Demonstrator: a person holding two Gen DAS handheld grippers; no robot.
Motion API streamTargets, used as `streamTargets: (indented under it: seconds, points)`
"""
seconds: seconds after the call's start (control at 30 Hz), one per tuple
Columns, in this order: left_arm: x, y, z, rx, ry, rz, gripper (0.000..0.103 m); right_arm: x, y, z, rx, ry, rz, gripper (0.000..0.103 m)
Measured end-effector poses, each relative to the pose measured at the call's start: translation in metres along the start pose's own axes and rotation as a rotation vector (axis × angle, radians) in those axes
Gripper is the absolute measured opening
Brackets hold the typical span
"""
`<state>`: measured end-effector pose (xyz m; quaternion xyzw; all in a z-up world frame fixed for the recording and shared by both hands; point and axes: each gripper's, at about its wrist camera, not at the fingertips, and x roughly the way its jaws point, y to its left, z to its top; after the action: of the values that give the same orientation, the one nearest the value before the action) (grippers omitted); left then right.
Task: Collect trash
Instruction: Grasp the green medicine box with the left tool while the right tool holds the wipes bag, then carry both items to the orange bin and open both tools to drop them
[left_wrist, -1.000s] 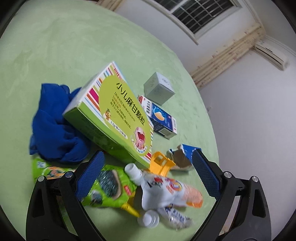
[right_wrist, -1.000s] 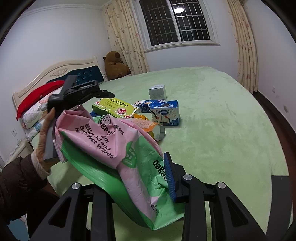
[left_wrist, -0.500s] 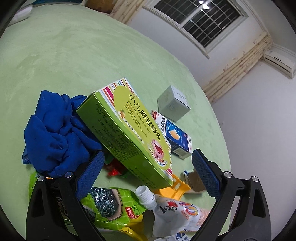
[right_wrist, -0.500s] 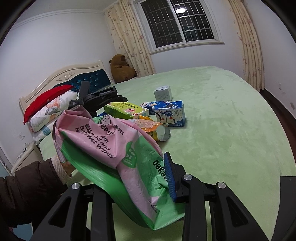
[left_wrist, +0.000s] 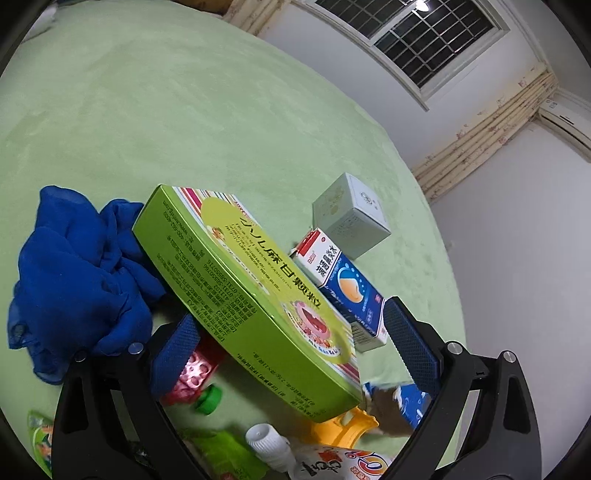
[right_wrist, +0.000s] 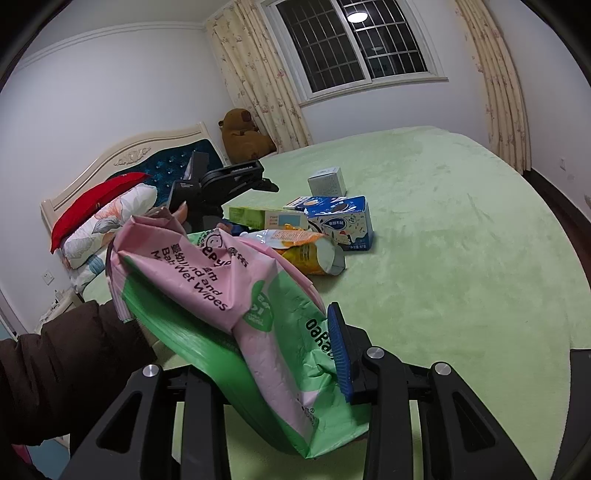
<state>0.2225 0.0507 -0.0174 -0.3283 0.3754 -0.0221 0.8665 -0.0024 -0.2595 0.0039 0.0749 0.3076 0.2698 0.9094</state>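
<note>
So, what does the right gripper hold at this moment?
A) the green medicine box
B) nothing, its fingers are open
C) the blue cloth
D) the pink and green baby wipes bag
D: in the right wrist view the right gripper is shut on the pink and green baby wipes bag, while the green medicine box lies on the bed farther away.

Left wrist view: close, angled down over the green box (left_wrist: 243, 295) on the bed (left_wrist: 147, 110). Right wrist view: farther, facing window. Both share the box (right_wrist: 266, 218).
</note>
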Motion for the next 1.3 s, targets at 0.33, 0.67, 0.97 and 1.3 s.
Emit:
streamTargets:
  seconds: [0.33, 0.67, 0.97, 1.3]
  points:
    - [0.029, 0.029, 0.001, -0.087, 0.165, -0.168, 0.040, 0.001, -0.002, 0.000, 0.016, -0.003, 0.003, 0.034]
    - [-0.026, -0.001, -0.008, 0.097, 0.106, -0.164, 0.034, -0.004, 0.000, -0.001, 0.015, -0.010, -0.010, 0.034]
    - [-0.140, -0.018, -0.048, 0.313, 0.000, -0.142, 0.034, -0.028, 0.018, 0.005, -0.012, -0.025, -0.039, 0.034]
    - [-0.235, -0.043, -0.126, 0.585, -0.143, 0.036, 0.034, -0.051, 0.041, 0.003, -0.002, -0.021, -0.045, 0.034]
